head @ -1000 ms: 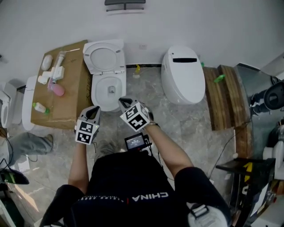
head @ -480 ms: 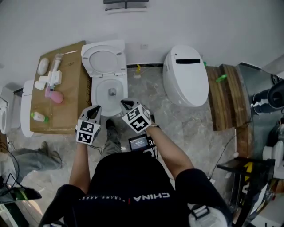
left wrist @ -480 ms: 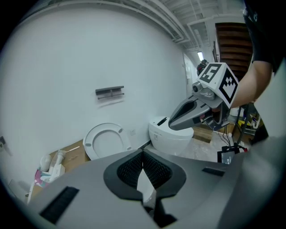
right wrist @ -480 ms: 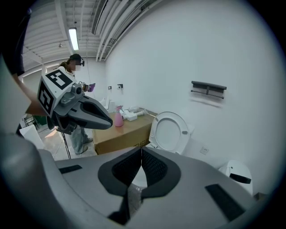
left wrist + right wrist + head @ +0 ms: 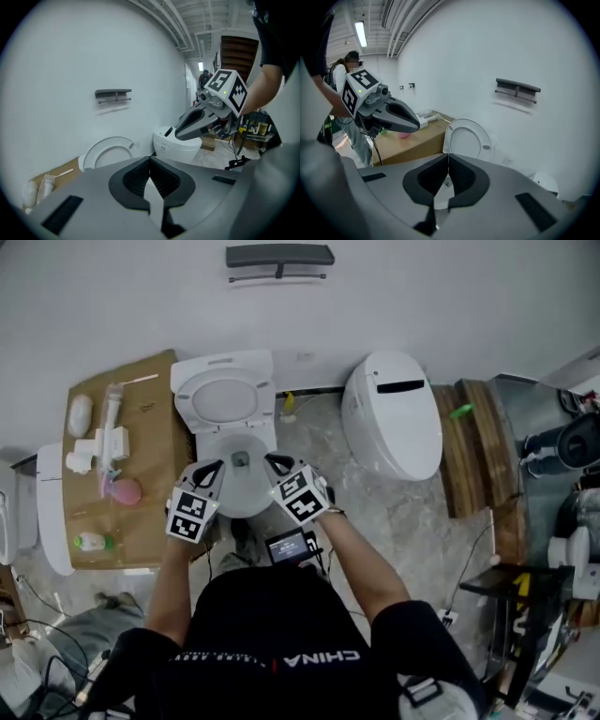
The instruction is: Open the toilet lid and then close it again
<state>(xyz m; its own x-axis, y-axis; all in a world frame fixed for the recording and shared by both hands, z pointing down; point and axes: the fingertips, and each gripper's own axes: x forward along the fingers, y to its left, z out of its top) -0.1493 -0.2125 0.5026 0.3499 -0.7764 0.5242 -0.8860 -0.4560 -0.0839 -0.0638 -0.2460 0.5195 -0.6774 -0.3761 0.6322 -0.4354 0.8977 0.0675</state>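
Note:
A white toilet stands against the wall with its lid [image 5: 225, 399] raised upright and its bowl [image 5: 242, 486] uncovered. My left gripper [image 5: 212, 467] hangs over the bowl's left front rim, shut and holding nothing. Over the right front rim my right gripper [image 5: 274, 461] is likewise shut and empty. In the left gripper view the shut jaws [image 5: 150, 160] point past the raised lid [image 5: 108, 153], with the right gripper [image 5: 197, 124] beside them. In the right gripper view the closed jaws [image 5: 447, 160] aim at the lid [image 5: 466, 140], and the left gripper [image 5: 396, 117] shows at the left.
A second white toilet [image 5: 394, 413] with its lid down stands to the right. On the left is a cardboard box [image 5: 150, 484] with several toiletries on it. Wooden boards [image 5: 473, 442] lie at the far right. A dark rail [image 5: 279, 256] is mounted on the wall above.
Both grippers moved forward from the floor in front of the toilet to over the bowl's front rim, staying shut. The person has stepped closer to the toilet.

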